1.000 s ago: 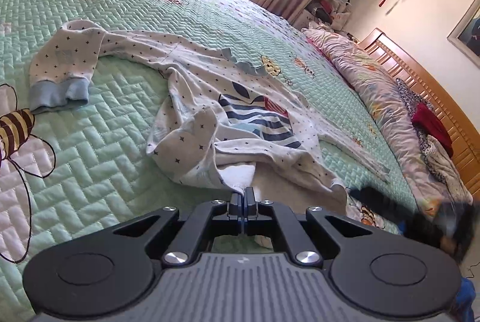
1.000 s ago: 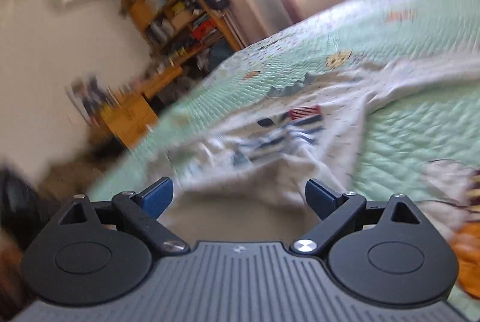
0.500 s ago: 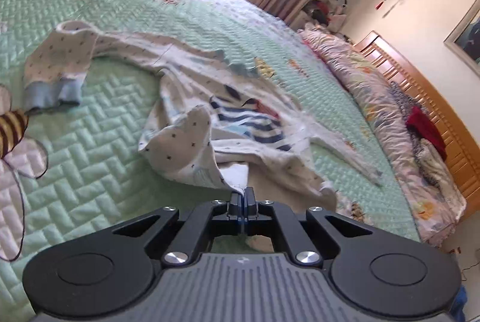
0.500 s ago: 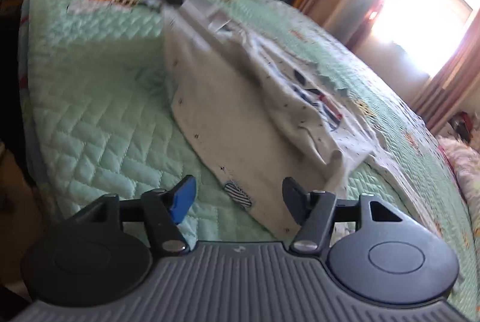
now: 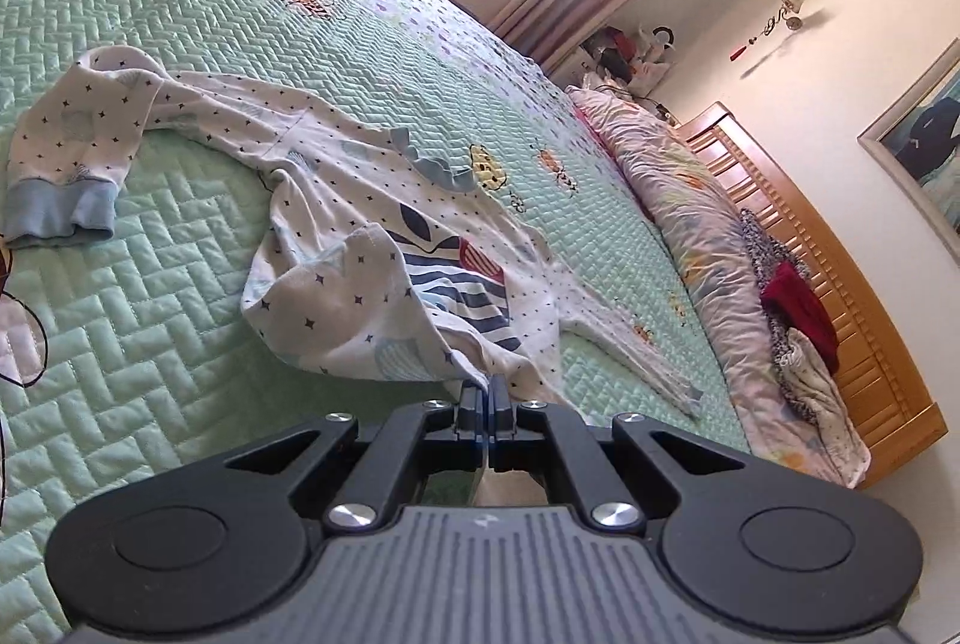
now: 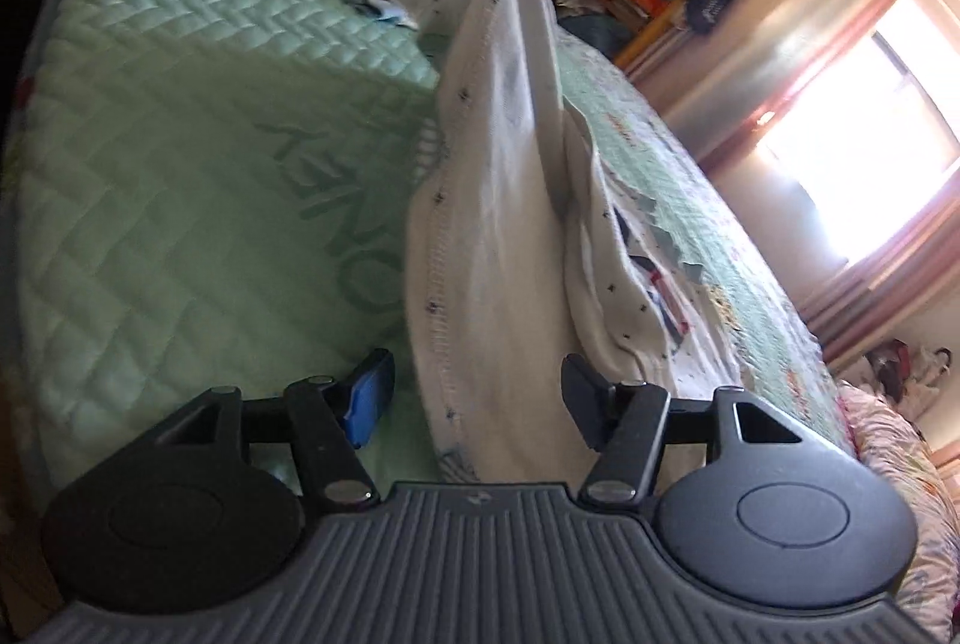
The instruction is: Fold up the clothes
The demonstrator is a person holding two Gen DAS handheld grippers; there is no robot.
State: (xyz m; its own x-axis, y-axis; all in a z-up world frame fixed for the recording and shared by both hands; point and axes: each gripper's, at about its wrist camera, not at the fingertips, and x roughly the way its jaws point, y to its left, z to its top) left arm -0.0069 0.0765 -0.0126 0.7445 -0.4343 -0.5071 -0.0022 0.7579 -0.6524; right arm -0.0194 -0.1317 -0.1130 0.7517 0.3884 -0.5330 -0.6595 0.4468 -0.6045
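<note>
Left hand-held gripper (image 5: 487, 392) — jaws together, pinching the hem of the white dotted shirt (image 5: 336, 200) spread on the bed (image 5: 180, 404); right hand-held gripper (image 6: 477, 395) — jaws apart, straddling the raised hem.

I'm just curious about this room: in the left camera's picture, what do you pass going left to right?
Blue sleeve cuff → white star-dotted garment → flowered quilt roll → dark red cloth → wooden headboard → framed picture.

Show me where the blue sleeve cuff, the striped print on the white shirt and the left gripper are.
blue sleeve cuff (image 5: 60, 212), left wrist view, middle of the band.
striped print (image 5: 462, 290), left wrist view, on the navy stripes.
left gripper (image 5: 487, 392), left wrist view, fingertips pinching the white shirt (image 5: 336, 308) hem.
</note>
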